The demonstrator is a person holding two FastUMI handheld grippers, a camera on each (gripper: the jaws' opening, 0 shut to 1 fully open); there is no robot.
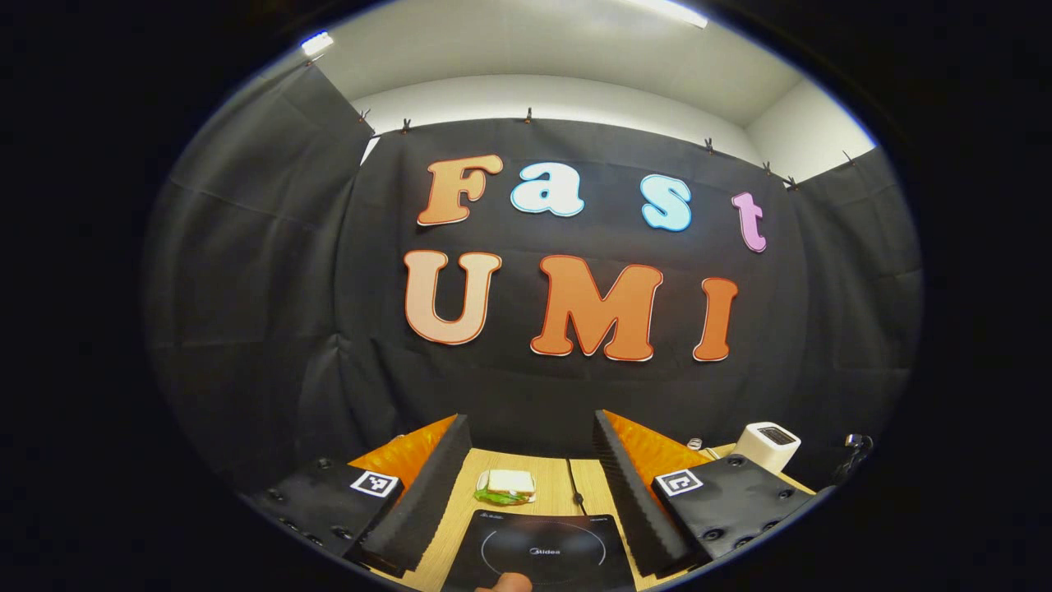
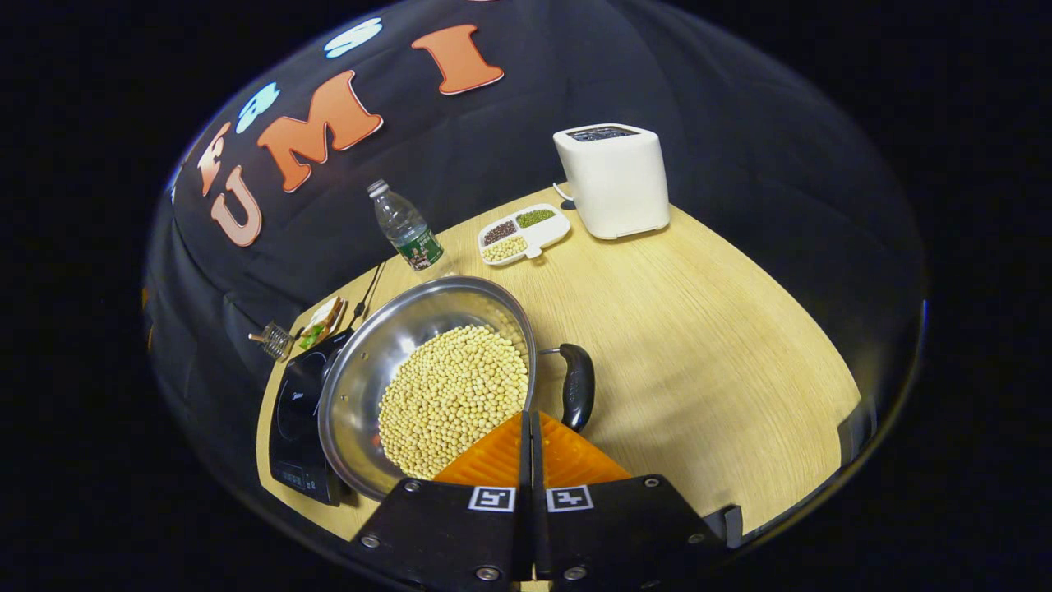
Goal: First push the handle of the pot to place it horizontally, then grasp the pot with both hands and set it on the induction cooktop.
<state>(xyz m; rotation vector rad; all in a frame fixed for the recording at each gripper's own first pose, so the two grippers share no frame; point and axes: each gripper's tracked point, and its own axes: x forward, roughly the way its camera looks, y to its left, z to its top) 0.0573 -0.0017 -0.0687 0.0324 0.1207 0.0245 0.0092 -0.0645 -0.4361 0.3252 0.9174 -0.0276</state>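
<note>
Pot [image 2: 427, 378] full of beans sits near the bench's left edge, partly on the induction cooktop [image 2: 297, 419]. Right gripper [image 2: 530, 427] hovers by the rim, jaws pressed together, close to the black handle [image 2: 577, 385]. Left gripper [image 1: 526, 469] held high, jaws spread wide. Still the pushing step, probably. Next: nudge the handle sideways with shut jaws.
</note>
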